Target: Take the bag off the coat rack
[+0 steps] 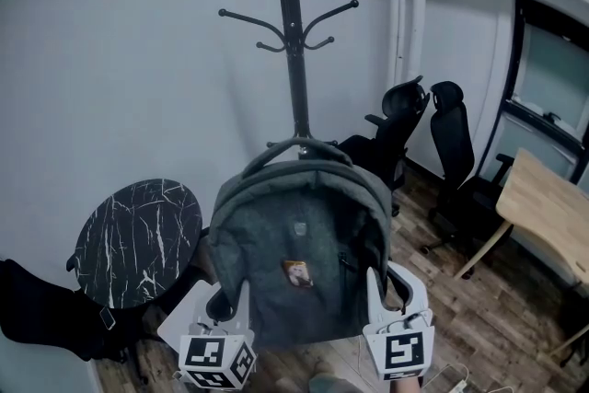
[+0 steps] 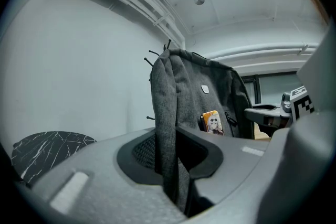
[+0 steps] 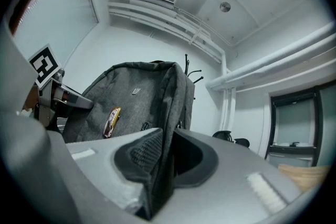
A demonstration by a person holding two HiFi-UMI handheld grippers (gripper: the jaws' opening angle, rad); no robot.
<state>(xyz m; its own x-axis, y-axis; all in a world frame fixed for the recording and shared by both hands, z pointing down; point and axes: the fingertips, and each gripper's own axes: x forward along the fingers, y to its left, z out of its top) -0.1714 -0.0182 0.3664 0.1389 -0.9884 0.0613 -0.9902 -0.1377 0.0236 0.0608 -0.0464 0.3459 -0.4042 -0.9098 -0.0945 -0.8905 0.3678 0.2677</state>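
Observation:
A grey backpack (image 1: 299, 262) with a small orange picture badge is held up in front of the black coat rack (image 1: 294, 60). Its top handle arcs across the rack's pole; I cannot tell whether it touches a hook. My left gripper (image 1: 230, 301) is shut on the bag's left side edge and my right gripper (image 1: 386, 290) on its right side edge. In the left gripper view, a fold of the backpack (image 2: 194, 107) runs down between the jaws of the left gripper (image 2: 170, 165). The right gripper view shows the backpack (image 3: 131, 102) pinched the same way by the right gripper (image 3: 163, 160).
A round black marble table (image 1: 138, 239) stands low at the left, beside a dark object (image 1: 37, 308) on the floor. Two black office chairs (image 1: 405, 133) stand right of the rack, with a wooden desk (image 1: 548, 207) beyond them. A white wall is behind the rack.

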